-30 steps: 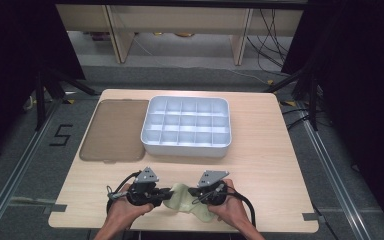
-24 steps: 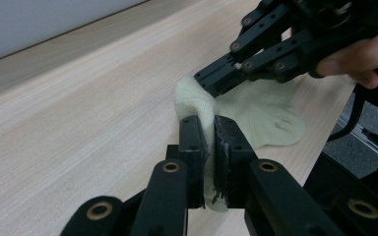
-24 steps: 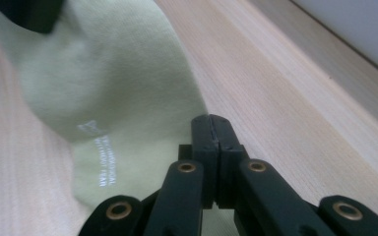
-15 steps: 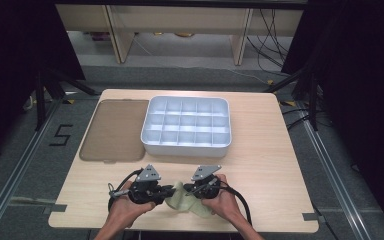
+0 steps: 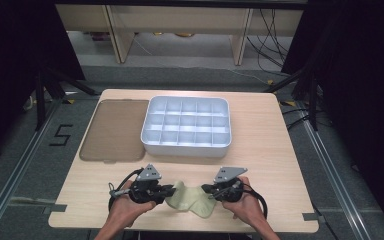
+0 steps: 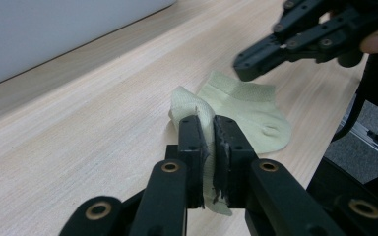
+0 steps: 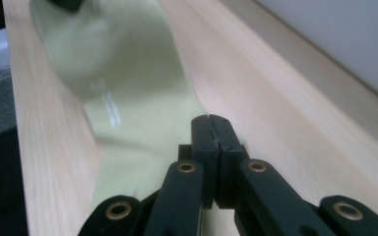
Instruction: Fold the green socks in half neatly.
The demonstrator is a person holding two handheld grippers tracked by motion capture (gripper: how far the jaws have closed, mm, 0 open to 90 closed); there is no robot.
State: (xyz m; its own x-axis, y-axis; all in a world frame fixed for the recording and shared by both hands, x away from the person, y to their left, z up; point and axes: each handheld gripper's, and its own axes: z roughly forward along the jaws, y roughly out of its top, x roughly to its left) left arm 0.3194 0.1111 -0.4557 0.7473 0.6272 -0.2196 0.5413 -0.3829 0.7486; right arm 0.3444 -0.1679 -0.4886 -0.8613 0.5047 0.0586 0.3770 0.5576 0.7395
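High view puts your pale green sock (image 5: 187, 199) on the near edge of the worktop (image 5: 260, 150), soft, light and floppy, so grip an edge fold: your left tongs (image 6: 205, 142) are pinched on its bunched end, your right tongs (image 7: 210, 142) fully closed beside it, seemingly empty.

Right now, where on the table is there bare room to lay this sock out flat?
Bare wood lies right of the white tray, out to the table's right edge. The front edge is crowded by both grippers and the sock; the brown lid fills the back left.
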